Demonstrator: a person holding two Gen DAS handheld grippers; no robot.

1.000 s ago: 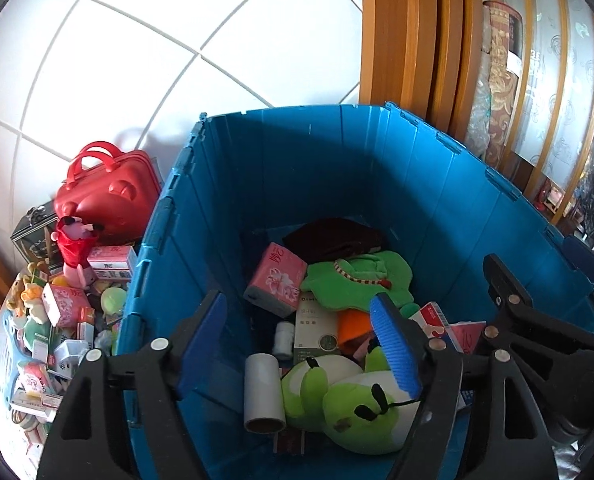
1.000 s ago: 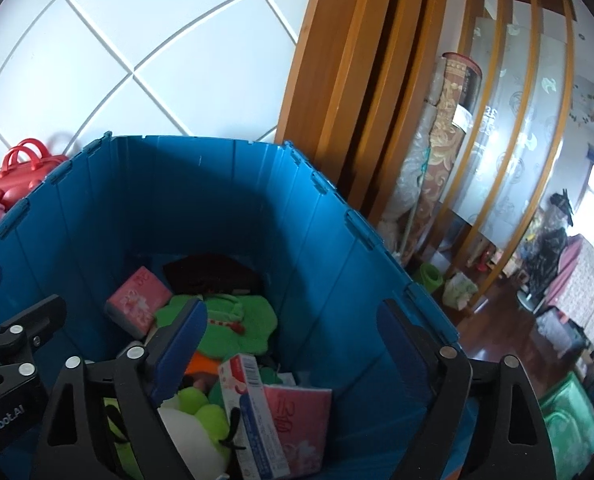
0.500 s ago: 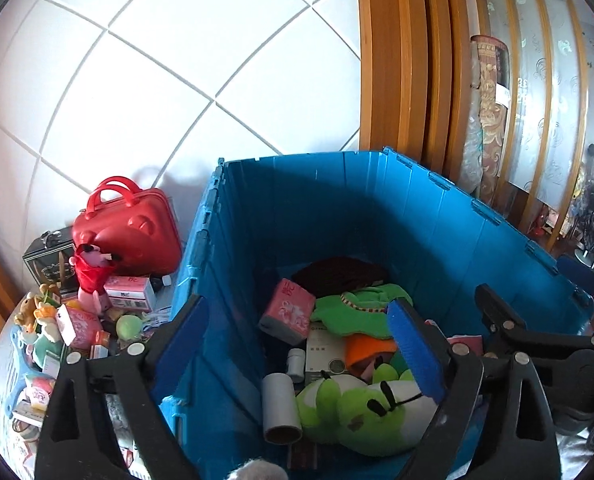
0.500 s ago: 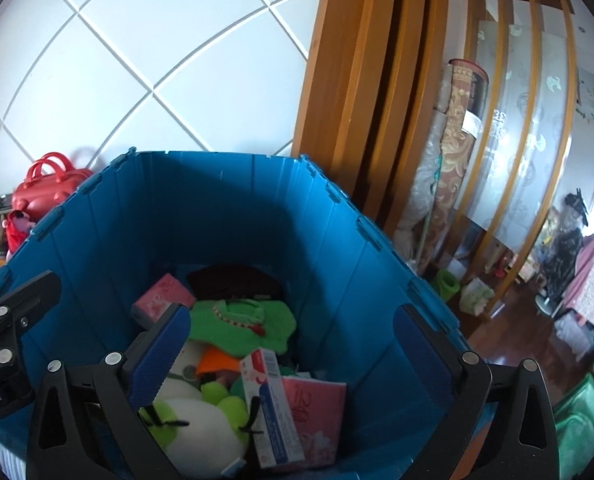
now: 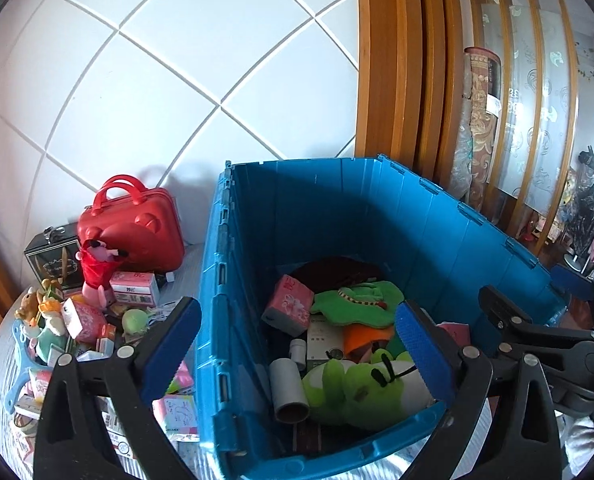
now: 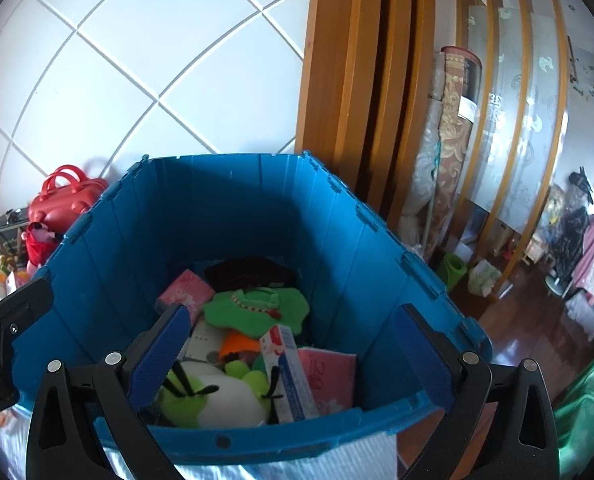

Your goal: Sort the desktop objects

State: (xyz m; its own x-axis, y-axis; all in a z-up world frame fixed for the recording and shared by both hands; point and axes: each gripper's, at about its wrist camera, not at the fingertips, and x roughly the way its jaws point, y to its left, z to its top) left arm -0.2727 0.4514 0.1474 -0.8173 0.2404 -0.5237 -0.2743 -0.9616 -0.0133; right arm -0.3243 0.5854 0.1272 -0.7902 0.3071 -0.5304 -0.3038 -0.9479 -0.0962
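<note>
A blue crate [image 5: 377,216] [image 6: 237,208] stands on the table with sorted things inside. Among them are a green frog plush [image 5: 361,388] [image 6: 213,396], a pink tissue pack [image 5: 289,306] [image 6: 185,294], a white tube [image 5: 287,388] and a toothpaste box [image 6: 289,372]. My left gripper [image 5: 297,308] hovers above the crate's near left corner. Its jaws are opening, and no pad touches anything. My right gripper [image 6: 293,312] hangs open over the crate's near edge, holding nothing. A heap of small toys and boxes [image 5: 77,328] lies left of the crate.
A red toy suitcase [image 5: 133,228] [image 6: 69,200] and a dark box [image 5: 51,256] stand against the tiled wall behind the heap. Right of the crate the table ends; a wooden frame [image 6: 349,80] and rolled carpets [image 6: 453,140] stand beyond it.
Both grippers have drawn back and risen from inside the crate, so its near rim now shows. The left jaws have spread much wider, the right jaws a little.
</note>
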